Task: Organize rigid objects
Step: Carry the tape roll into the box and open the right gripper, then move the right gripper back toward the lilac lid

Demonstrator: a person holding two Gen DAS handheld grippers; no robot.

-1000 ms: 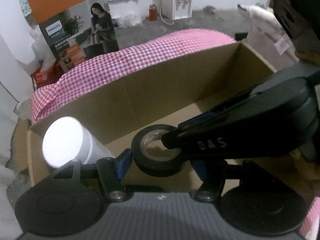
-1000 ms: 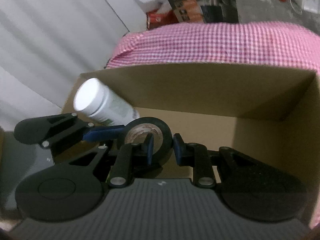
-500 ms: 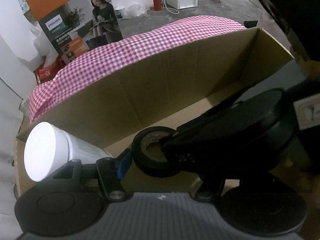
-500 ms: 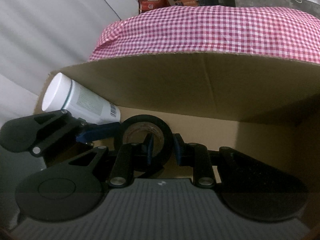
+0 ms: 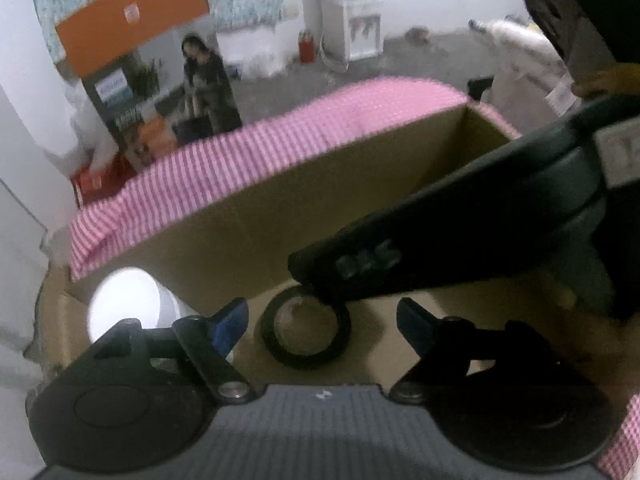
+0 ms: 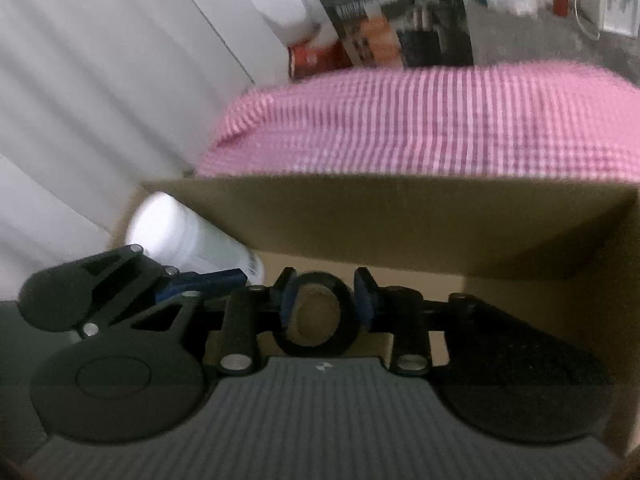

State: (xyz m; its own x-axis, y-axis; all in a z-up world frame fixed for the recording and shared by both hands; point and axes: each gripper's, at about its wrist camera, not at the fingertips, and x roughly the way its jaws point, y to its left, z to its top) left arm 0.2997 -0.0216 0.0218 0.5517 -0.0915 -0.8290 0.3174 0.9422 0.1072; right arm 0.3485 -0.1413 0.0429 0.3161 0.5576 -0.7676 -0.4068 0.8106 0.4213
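A black tape roll (image 5: 306, 332) lies flat on the floor of a cardboard box (image 5: 320, 200). A white bottle (image 5: 124, 304) stands in the box's left corner. My left gripper (image 5: 320, 320) is open above the box, its fingers wide on either side of the roll and clear of it. My right gripper (image 6: 324, 300) is open, its blue pads either side of the tape roll (image 6: 320, 316) and apart from it. The right gripper's body crosses the left wrist view (image 5: 460, 248). The bottle (image 6: 180, 236) and the left gripper's finger (image 6: 200, 280) show in the right wrist view.
The box (image 6: 400, 220) sits on a pink checked cloth (image 6: 420, 120). Its far wall and right wall (image 6: 624, 320) stand close around the grippers. Behind are a printed carton (image 5: 160, 92), a water dispenser (image 5: 348, 20) and white curtains (image 6: 100, 80).
My right gripper has opened and let go of the tape roll, which now lies on the box floor. Both grippers have lifted a little. The left gripper stays open.
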